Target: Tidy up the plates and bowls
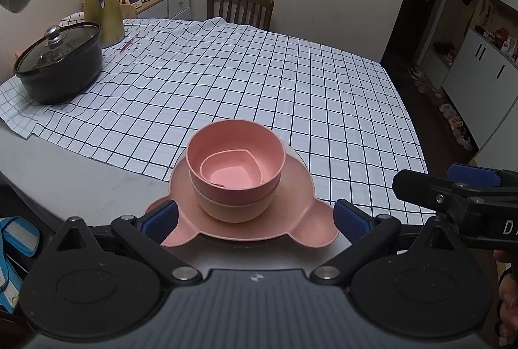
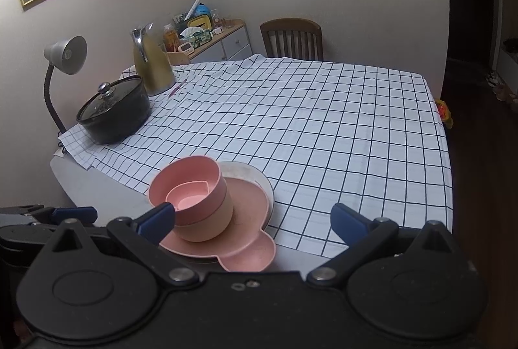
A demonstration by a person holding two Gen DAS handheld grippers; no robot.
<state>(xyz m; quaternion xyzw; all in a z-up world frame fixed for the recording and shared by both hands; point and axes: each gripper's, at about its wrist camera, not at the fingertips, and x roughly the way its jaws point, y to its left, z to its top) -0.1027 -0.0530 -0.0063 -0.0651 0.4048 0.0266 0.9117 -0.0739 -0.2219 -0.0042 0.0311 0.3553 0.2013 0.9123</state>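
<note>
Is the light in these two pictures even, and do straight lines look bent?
Left wrist view: soft indoor light, tablecloth grid lines bow outward, corners dark. Right wrist view: dimmer, doorway side nearly black, grid again curved; pink bowl stays sharp.

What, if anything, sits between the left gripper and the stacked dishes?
Nothing visible. The left gripper is open, its fingers flanking the pink eared plate, with no object in the gap. The pink bowl stack sits on that plate. The black pot stands far off to the left on the checked cloth.
</note>
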